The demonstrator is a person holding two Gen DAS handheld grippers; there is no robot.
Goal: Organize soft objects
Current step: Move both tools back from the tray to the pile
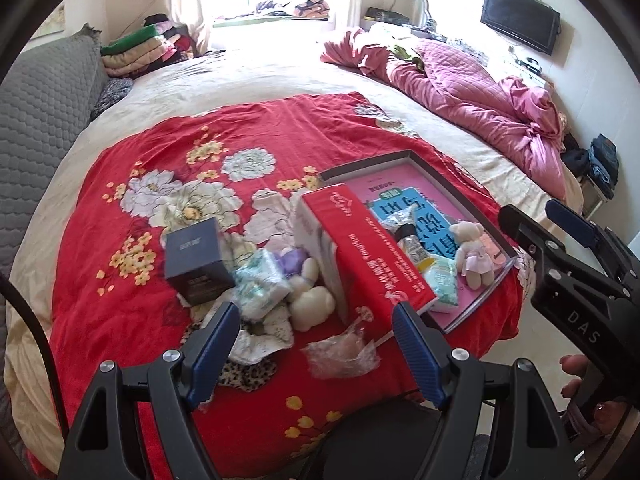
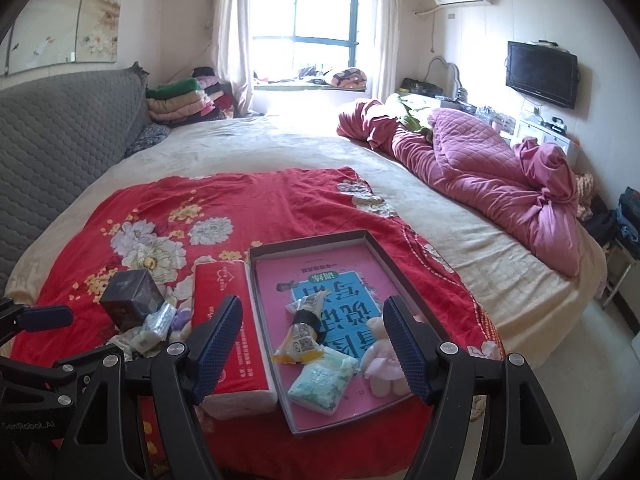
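Red floral blanket (image 1: 132,304) on bed carries everything. Shallow box lid tray (image 2: 394,270) already has teddy bear (image 2: 380,356), tissue pack (image 2: 320,380) & snack packet (image 2: 302,340). Red tissue brick (image 2: 232,344) sits just beside tray. Left of it: white plush (image 1: 310,300), tissue pack (image 1: 260,284), navy box (image 1: 198,264), loose.

Left gripper (image 1: 316,344) & right gripper (image 2: 312,344) both apart, empty.

Risk: grabbing plush could drag the fabric scrap (image 1: 264,336) or clear wrapper (image 1: 344,352) along, or tip the navy box

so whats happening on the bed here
A person holds a gripper in each hand over a red floral blanket, sorting soft things into a shallow tray. The tray already holds a small teddy, a tissue pack and a snack packet. A white plush, another tissue pack and a dark box lie outside it. The left gripper and right gripper are both open and empty.
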